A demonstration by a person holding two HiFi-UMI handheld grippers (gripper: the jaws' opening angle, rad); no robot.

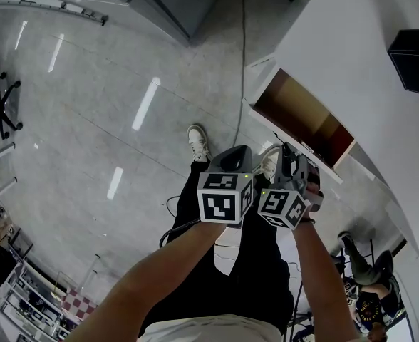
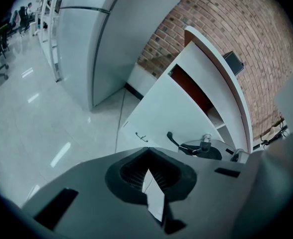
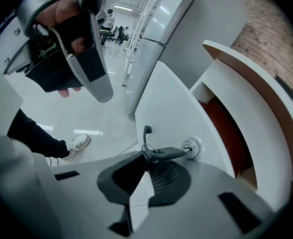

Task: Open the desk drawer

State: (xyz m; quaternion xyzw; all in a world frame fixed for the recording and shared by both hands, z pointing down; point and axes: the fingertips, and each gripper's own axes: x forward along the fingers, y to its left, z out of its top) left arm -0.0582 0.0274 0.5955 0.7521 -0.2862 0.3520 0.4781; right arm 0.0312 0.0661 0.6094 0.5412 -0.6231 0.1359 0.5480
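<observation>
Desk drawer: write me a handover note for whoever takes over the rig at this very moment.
Right hand-held gripper: shut on the head of the key, which sits in the lock on the drawer front.
Left hand-held gripper: shut, empty, close beside the right one.
Handle: untouched, just beyond the key.
Done: key gripped.
Left: probably turn the key, then pull the drawer out; it looks closed.

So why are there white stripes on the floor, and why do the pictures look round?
Head view: the stripes are likely lamp glare on the shiny floor. Both gripper views: a wide lens curves the straight desk and leaves dark corners.
</observation>
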